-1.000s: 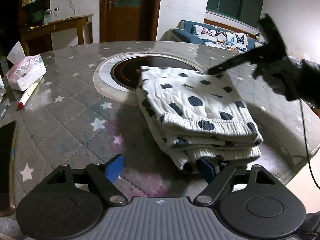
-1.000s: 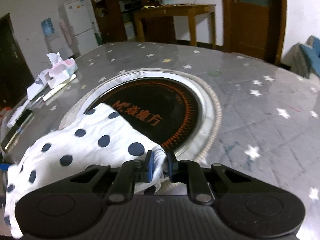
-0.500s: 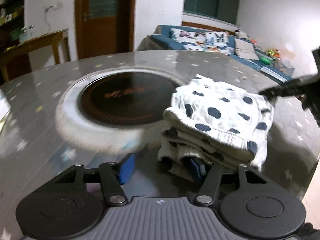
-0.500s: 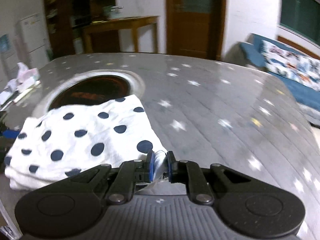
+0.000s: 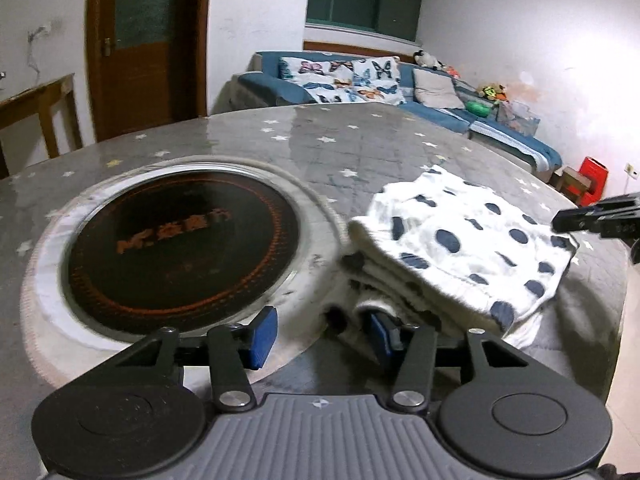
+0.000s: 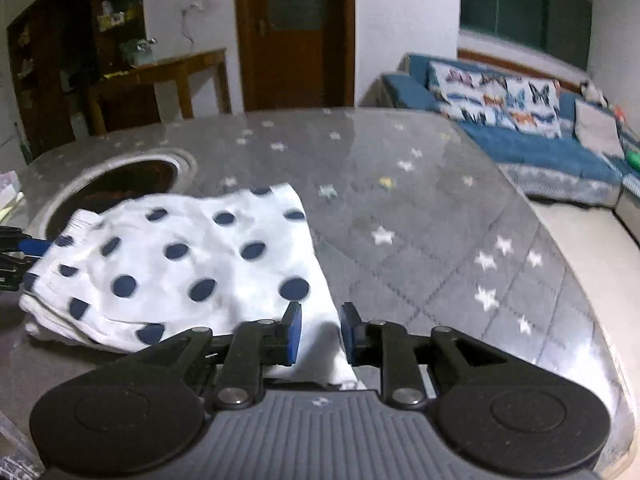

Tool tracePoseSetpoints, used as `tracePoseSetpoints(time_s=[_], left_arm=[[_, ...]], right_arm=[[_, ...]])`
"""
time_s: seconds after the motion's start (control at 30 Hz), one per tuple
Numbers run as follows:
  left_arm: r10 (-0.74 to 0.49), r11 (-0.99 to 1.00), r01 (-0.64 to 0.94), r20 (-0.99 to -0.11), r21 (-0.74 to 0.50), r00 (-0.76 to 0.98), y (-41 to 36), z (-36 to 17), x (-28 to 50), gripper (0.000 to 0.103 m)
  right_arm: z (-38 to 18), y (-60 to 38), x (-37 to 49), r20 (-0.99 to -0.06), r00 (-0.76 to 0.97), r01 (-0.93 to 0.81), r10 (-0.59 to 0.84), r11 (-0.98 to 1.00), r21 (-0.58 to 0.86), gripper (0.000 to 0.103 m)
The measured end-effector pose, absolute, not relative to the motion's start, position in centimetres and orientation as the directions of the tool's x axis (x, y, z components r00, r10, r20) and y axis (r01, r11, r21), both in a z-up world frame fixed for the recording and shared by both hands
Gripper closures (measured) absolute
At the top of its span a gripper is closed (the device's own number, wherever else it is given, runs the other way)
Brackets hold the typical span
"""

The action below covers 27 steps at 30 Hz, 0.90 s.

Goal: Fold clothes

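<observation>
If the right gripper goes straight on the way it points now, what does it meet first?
Most likely the cloth: its near corner already lies between the open jaws of the right gripper. Beyond that only bare table shows, though depth is unclear.

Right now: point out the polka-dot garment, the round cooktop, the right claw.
polka-dot garment point(image 6: 180, 264), right wrist view, top folded layer.
round cooktop point(image 5: 180, 240), left wrist view, dark glass centre.
right claw point(image 6: 320, 330), right wrist view, between open fingertips.
</observation>
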<state>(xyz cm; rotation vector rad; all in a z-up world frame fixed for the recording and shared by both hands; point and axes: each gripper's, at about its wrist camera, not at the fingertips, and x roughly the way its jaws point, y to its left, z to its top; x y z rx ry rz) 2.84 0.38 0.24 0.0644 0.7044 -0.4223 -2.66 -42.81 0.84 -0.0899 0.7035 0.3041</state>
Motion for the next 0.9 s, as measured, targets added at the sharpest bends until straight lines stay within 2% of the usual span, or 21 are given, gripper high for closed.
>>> tracePoseSetpoints(time_s=[0.1, 0.33, 0.47, 0.67, 0.7, 0.8, 0.87, 0.9], left_arm=[[-0.341, 0.928, 0.354, -0.639, -0.114, 0.689, 1.6, 0.8, 2.3, 0.05], [-0.387, 0.922, 0.306, -0.625, -0.24, 0.677, 2.3, 2.0, 0.7, 0.045], [-0.412, 0.911, 0.292, -0.621, -0.292, 0.666, 1.9, 2.4, 0.3, 0.037], [-0.441, 0.893, 0.249, -0.623, -0.375, 0.646, 1.4, 2.7, 0.7, 0.03], [-0.443, 0.891, 0.243, -0.622, -0.383, 0.645, 1.3, 2.8, 0.7, 0.029], [-0.451, 0.883, 0.219, -0.623, -0.415, 0.639, 1.0, 3.1, 0.8, 0.027], [-0.456, 0.877, 0.201, -0.623, -0.437, 0.635, 0.8, 3.2, 0.9, 0.024], [-0.458, 0.874, 0.191, -0.626, -0.447, 0.632, 0.7, 3.3, 0.9, 0.024]], right_arm=[[1.8, -42.0, -3.1, -0.625, 0.729, -0.346, 0.28, 0.938, 0.015, 0.082], [2.1, -34.9, -3.6, -0.613, 0.614, -0.613, 0.498, 0.789, 0.028, 0.082], [1.1, -31.2, -4.5, -0.643, 0.556, -0.708, 0.527, 0.706, -0.034, 0.082], [0.4, -28.7, -6.6, -0.636, 0.572, -0.76, 0.518, 0.626, -0.173, 0.082], [0.8, -28.8, -6.9, -0.634, 0.568, -0.766, 0.525, 0.618, -0.175, 0.079], [1.4, -28.8, -8.0, -0.63, 0.554, -0.791, 0.544, 0.579, -0.197, 0.056], [1.4, -28.6, -8.8, -0.628, 0.541, -0.815, 0.56, 0.532, -0.229, 0.055], [1.3, -28.3, -9.1, -0.632, 0.532, -0.827, 0.563, 0.507, -0.244, 0.05]])
